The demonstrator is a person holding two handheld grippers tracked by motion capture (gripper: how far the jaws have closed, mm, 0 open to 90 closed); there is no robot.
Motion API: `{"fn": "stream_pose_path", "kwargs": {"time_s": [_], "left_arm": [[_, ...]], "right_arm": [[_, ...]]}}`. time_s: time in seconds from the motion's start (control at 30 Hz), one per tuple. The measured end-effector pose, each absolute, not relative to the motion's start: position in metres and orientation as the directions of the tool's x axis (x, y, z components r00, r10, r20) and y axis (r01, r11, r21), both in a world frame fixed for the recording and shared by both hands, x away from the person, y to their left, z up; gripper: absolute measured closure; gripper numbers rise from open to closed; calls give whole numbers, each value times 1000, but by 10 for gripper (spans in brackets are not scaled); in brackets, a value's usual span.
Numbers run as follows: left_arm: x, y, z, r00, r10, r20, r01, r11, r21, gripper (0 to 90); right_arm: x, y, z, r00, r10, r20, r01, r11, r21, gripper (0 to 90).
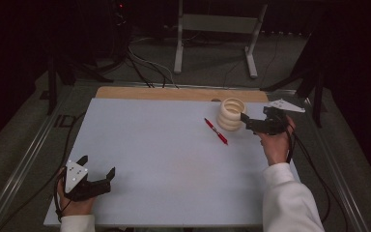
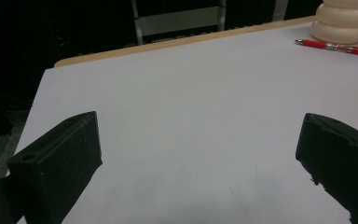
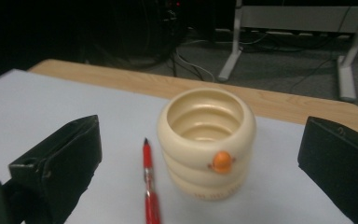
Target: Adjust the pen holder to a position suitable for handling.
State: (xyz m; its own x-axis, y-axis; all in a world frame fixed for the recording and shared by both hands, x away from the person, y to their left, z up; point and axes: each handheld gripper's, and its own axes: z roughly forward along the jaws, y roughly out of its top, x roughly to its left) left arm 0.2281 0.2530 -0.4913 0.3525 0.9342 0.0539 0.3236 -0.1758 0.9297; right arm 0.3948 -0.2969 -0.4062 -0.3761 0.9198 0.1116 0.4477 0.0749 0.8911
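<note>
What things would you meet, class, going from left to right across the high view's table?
Left tongs → red pen → ribbed cream cup → right tongs, open beside the cup.

white table mat (image 1: 164, 159) | wooden table edge (image 1: 174, 93) | metal stand (image 1: 217, 24) on floor | cables (image 1: 145, 67)

A cream ribbed cup (image 1: 231, 114) stands upright and empty near the far right edge of the table (image 1: 164, 169), a small orange knob on its side. A red pen (image 1: 216, 131) lies flat just beside it, not touching, pointing diagonally.
</note>
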Motion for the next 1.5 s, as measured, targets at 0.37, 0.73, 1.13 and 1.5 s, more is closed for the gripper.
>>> {"fn": "stream_pose_path", "kwargs": {"time_s": [0.37,0.73,1.13,1.5], "left_arm": [[229,253,-492,356,933,49,326,-174,929,7],[227,253,-493,359,932,45,325,-170,930,7],[226,255,-493,357,933,44,327,-169,930,7],[226,254,-493,358,932,53,329,-179,927,7]], "right_arm": [[437,-292,-416,-318,941,113,529,77,845,0],[474,-288,-432,-247,961,122,635,66,770,0],[491,-281,-455,-129,978,167,752,-14,659,507],[478,-291,-459,-59,977,204,765,-87,638,769]]}}
